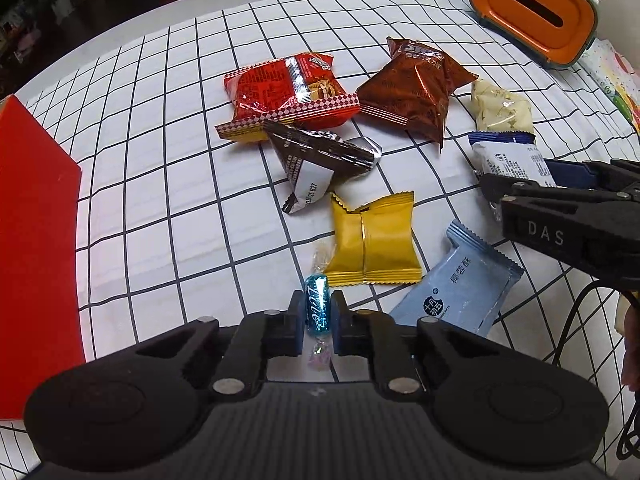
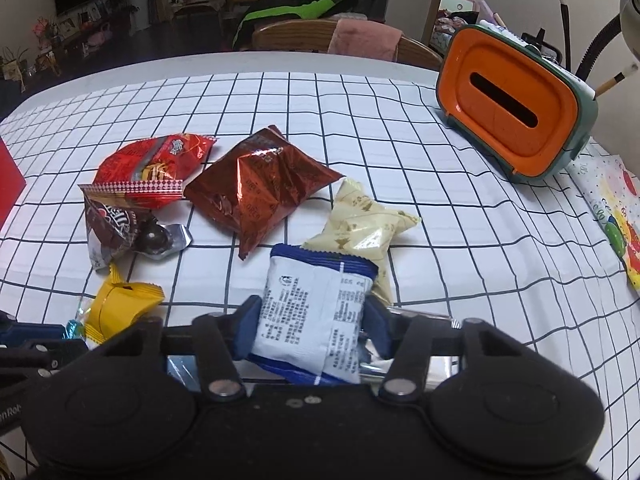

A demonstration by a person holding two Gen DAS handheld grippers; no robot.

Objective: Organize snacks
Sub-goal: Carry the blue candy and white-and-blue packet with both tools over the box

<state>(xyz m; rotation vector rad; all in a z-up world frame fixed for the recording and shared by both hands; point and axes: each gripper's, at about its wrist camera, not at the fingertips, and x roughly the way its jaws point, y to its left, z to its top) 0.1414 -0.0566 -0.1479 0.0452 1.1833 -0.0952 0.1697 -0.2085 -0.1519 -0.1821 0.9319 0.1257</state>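
Your left jaws are pinched nearly shut on the small blue wrapped candy, gripping its body with a twisted wrapper end sticking out on each side. Your right jaws stand partly closed, their blue pads pressing both sides of the white-and-blue packet.

So the left gripper has its candy at the near edge of the pile, and the right gripper has its packet at the near right. The rest lies loose on the checked worktop: the yellow packet just beyond the candy, the pale blue packet to its right, the dark brown triangular packet further out, the red packet and the brown foil bag at the far side, and the cream packet touching the far end of the white-and-blue one. A red box sits at the left edge; it may be where these go, though I cannot tell. An orange-faced holder stands far right.

Watch three things. The candy is small, rounded and slick, so it could squirt out of the jaws if you tilt or swing fast. The right-hand packet is a soft pillow held only by its sides; it may fold or slide, and lifting could drag the cream packet along. The two grippers are close together, so crossing paths risks a knock.
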